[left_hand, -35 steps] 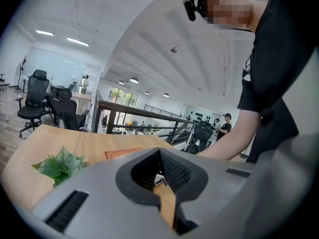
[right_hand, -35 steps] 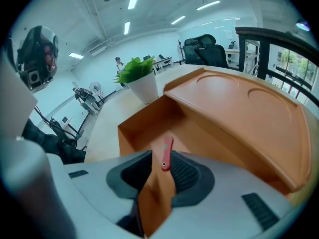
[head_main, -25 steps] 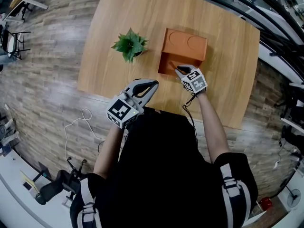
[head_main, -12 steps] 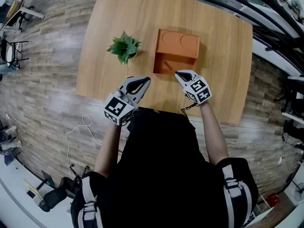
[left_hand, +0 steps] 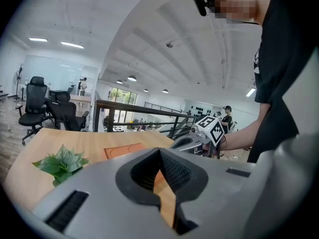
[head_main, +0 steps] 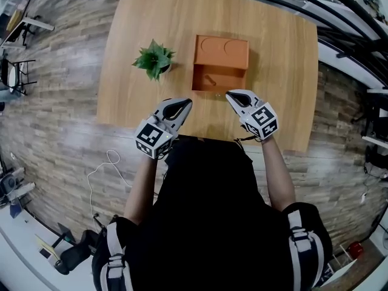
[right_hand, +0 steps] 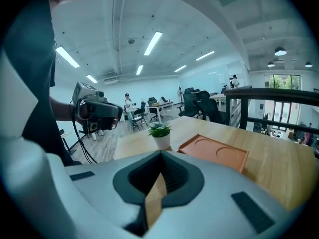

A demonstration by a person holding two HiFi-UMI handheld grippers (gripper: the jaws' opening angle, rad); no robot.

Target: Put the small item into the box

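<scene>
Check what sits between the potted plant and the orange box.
Nothing: in the head view, only bare tabletop separates the potted plant from the orange box.

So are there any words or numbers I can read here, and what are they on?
None can be read.
Left hand-held gripper and right hand-held gripper: cubes with black-and-white squares, no letters.
White print on the person's black shirt: too blurred to read.
Orange box: two round dents, no writing.
</scene>
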